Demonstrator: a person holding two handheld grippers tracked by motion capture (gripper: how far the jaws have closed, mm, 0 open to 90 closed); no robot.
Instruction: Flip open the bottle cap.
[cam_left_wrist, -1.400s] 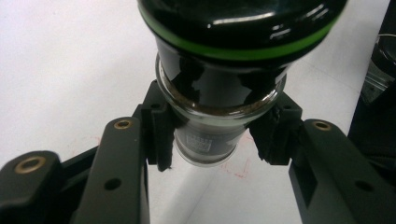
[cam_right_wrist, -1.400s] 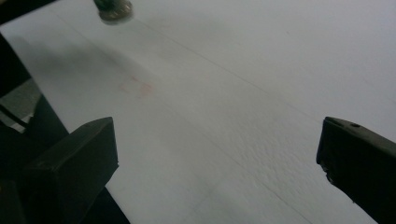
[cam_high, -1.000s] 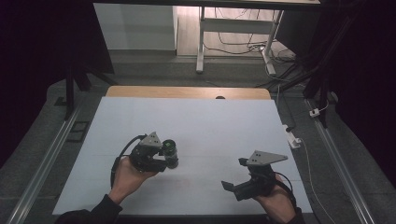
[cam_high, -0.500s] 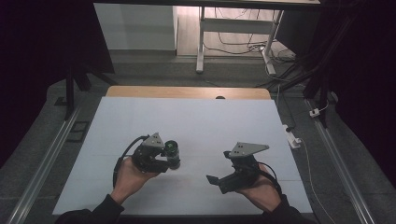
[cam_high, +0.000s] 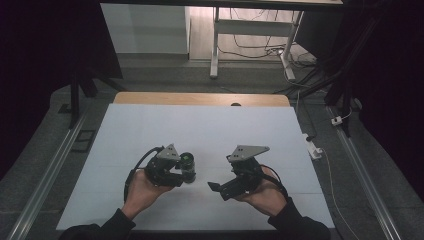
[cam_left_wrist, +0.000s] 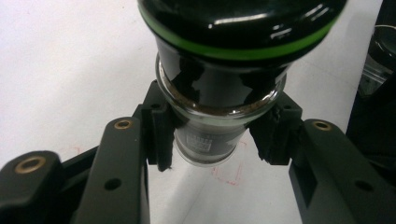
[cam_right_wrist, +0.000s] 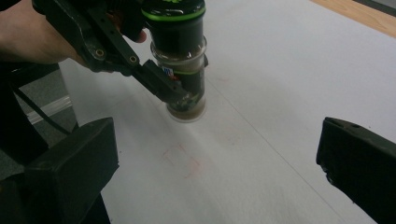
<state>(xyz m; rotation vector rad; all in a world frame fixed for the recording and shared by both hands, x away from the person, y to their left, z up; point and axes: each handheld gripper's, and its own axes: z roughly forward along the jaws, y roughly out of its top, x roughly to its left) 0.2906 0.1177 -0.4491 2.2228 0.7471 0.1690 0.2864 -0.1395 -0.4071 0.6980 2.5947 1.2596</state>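
Note:
A glass jar (cam_high: 187, 161) with a black cap and a green ring stands upright near the middle of the white table (cam_high: 200, 130). My left gripper (cam_high: 186, 173) is shut on its glass body; in the left gripper view the pads (cam_left_wrist: 161, 126) press the jar (cam_left_wrist: 219, 88) from both sides below the cap. My right gripper (cam_high: 220, 175) is to the jar's right, jaws wide open and pointing left toward it, holding nothing. In the right gripper view the jar (cam_right_wrist: 180, 60) and the left gripper (cam_right_wrist: 163, 86) lie ahead beyond the open right gripper (cam_right_wrist: 215, 163). I cannot tell whether the jar's base touches the table.
A faint red square mark (cam_right_wrist: 182, 161) is drawn on the tabletop in front of the jar. A wooden strip (cam_high: 200, 98) edges the table's far side. A white power strip (cam_high: 314, 148) lies on the floor to the right, and metal rails (cam_high: 45, 175) run along both sides.
My right gripper has moved left across the table toward the jar, from the front right corner to just right of it. The left gripper and jar have stayed put.

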